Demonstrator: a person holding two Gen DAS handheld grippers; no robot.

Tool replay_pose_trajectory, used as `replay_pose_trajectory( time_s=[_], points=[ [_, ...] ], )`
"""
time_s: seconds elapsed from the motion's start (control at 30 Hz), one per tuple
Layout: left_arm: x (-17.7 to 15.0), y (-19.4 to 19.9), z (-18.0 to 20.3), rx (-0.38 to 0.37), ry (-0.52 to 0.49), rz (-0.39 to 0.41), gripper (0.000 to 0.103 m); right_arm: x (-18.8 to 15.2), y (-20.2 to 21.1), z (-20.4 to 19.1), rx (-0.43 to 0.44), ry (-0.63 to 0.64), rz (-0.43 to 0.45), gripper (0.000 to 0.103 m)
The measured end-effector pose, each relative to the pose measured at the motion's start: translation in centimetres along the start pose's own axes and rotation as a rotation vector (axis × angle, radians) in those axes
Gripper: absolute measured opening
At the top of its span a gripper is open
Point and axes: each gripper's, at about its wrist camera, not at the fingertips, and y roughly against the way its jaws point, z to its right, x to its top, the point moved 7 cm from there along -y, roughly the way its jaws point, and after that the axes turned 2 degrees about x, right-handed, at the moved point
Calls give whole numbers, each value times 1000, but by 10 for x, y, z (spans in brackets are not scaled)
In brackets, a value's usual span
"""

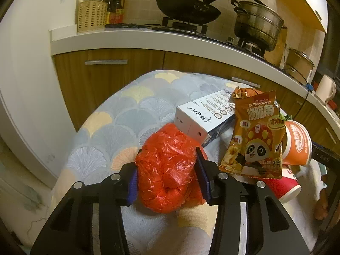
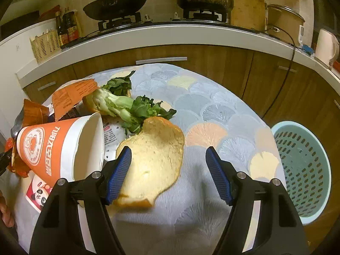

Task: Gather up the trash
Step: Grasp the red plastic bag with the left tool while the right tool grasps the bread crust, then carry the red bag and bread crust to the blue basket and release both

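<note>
My left gripper is shut on a crumpled red plastic bag, its blue pads pressing both sides, over the patterned tablecloth. Beside it lie a white box, an orange snack packet and an orange paper cup. My right gripper is open over the table. A slice of bread lies between its fingers, close to the left pad. The orange cup lies on its side at the left, with a green vegetable stalk behind the bread.
A light blue perforated bin stands on the floor to the right of the table. Wooden cabinets and a white counter with a wok, pots and a kettle run behind the table. A white fridge stands at the left.
</note>
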Motion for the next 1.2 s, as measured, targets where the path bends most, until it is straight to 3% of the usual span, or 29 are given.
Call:
replay_pose_trajectory(
  time_s=[0.23,0.37,0.4,0.47,0.57,0.8,1.0,1.2],
  points=[
    [0,1,0,-9,8,0,43,6,-13,12,28,-57,-31,68],
    [0,1,0,-8,8,0,43,5,-26,15,110,-87,-100,67],
    [1,1,0,-7,7,0,43,5,-28,14,124,-86,-111,62],
    [1,1,-1,-9,8,-1,43,3,-29,10,157,-72,-127,23],
    [1,5,1,-23,4,10,42,0,-23,7,153,-51,-113,7],
    [2,50,27,-80,-10,88,41,-4,24,9,156,-23,-4,3],
    [15,93,92,-175,-98,177,41,2,68,24,110,-1,90,3],
    [15,99,165,-330,-132,172,41,6,108,49,72,3,164,3]
  ],
)
